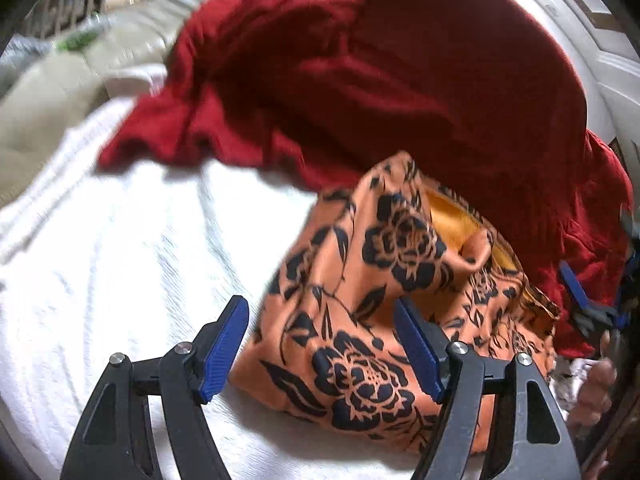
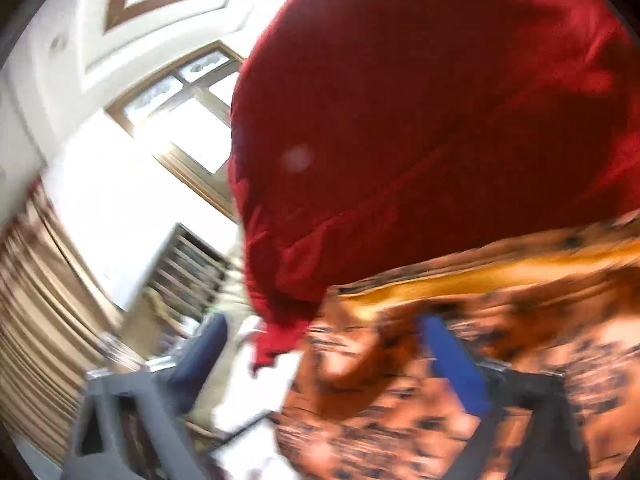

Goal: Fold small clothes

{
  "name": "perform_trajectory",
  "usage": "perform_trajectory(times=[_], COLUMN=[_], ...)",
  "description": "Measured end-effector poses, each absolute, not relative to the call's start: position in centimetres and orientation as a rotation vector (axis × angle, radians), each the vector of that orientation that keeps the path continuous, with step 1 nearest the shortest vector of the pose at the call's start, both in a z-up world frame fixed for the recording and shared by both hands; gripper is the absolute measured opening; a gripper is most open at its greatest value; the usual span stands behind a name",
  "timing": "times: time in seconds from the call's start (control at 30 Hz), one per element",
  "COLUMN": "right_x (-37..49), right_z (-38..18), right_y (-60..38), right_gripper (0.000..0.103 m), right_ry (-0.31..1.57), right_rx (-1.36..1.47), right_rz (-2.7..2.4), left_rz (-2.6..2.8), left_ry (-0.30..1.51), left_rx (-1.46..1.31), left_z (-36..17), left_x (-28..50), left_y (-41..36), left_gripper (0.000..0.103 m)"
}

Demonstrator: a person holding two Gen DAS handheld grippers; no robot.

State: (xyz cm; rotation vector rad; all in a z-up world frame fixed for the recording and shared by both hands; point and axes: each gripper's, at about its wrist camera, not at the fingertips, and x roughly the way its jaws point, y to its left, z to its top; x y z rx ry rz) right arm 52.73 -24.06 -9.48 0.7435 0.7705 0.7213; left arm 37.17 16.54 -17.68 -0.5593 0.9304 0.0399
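Observation:
An orange garment with black flowers [image 1: 372,304] lies crumpled on a white towel-like sheet [image 1: 120,264]. A dark red garment [image 1: 380,80] is heaped behind and partly over it. My left gripper [image 1: 320,344] is open and empty, low over the sheet, its right finger above the orange cloth's near edge. The right gripper [image 1: 588,304] shows at the far right against the red cloth. In the blurred right wrist view the right gripper [image 2: 332,364] is open, with the orange garment [image 2: 460,360] and red garment [image 2: 420,120] close in front.
A beige cushion or sofa [image 1: 60,92] lies at the back left. A white wall or door [image 1: 612,60] is at the right. A hand [image 1: 596,384] shows at the lower right. The right wrist view shows a window [image 2: 180,112] and curtains [image 2: 40,300].

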Motion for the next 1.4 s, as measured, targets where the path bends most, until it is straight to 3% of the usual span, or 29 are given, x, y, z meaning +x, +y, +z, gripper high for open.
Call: perform_trajectory(times=[0.17, 0.2, 0.23, 0.3, 0.77, 0.8, 0.83, 0.93, 1.2, 1.4], right_x=[56.3, 57.2, 58.1, 59.5, 64.1, 64.1, 64.0, 62.9, 63.8, 66.3], right_z=[-10.8, -11.4, -12.3, -13.7, -19.8, -19.8, -19.6, -18.3, -12.3, -12.6], right_y=[-17.5, -16.2, -15.9, -14.9, -9.2, -8.7, -8.4, -7.1, -5.6, -4.4], right_gripper=[0.1, 0.092, 0.076, 0.06, 0.059, 0.052, 0.029, 0.014, 0.009, 0.009], right_ry=[0.899, 0.945, 0.975, 1.038, 1.205, 1.2, 1.202, 1.172, 0.912, 0.855], right_rx=[0.587, 0.557, 0.551, 0.523, 0.284, 0.271, 0.264, 0.176, 0.217, 0.274], right_rz=[0.731, 0.731, 0.74, 0.74, 0.794, 0.808, 0.82, 0.822, 0.767, 0.698], left_rz=[0.037, 0.022, 0.006, -0.026, 0.0, 0.0, 0.0, 0.001, 0.011, 0.014], left_ry=[0.997, 1.005, 1.011, 1.027, 1.041, 1.042, 1.043, 1.044, 1.042, 1.04], left_rx=[-0.451, -0.454, -0.457, -0.45, -0.406, -0.398, -0.393, -0.396, -0.398, -0.393], left_z=[-18.4, -18.6, -18.6, -18.9, -19.2, -19.2, -19.2, -19.1, -19.2, -19.1], left_x=[38.6, 38.6, 38.7, 38.8, 39.7, 39.8, 39.9, 39.9, 40.8, 41.0], left_y=[16.0, 15.8, 15.6, 14.9, 13.8, 13.7, 13.6, 13.6, 13.2, 13.2], left_gripper=[0.075, 0.075, 0.075, 0.075, 0.075, 0.075, 0.075, 0.075, 0.075, 0.075])
